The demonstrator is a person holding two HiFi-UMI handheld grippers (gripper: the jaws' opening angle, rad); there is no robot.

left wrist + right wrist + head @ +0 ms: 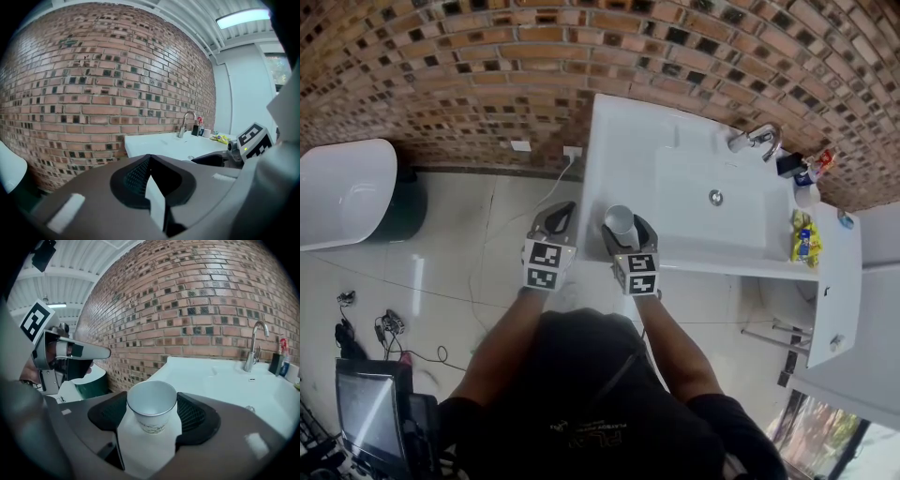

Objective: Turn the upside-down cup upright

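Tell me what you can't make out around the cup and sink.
- Print on the cup: too small and curved to read, right gripper view.
- Yellow packet and small items beside the tap: too small to identify, head view.
- Counter under the cup: covered by the right gripper, head view.
- Lower half of the left gripper view: blocked by the left gripper itself.

On the counter (628, 141), a cup (620, 220) sits inside the right hand-held gripper (626, 231).
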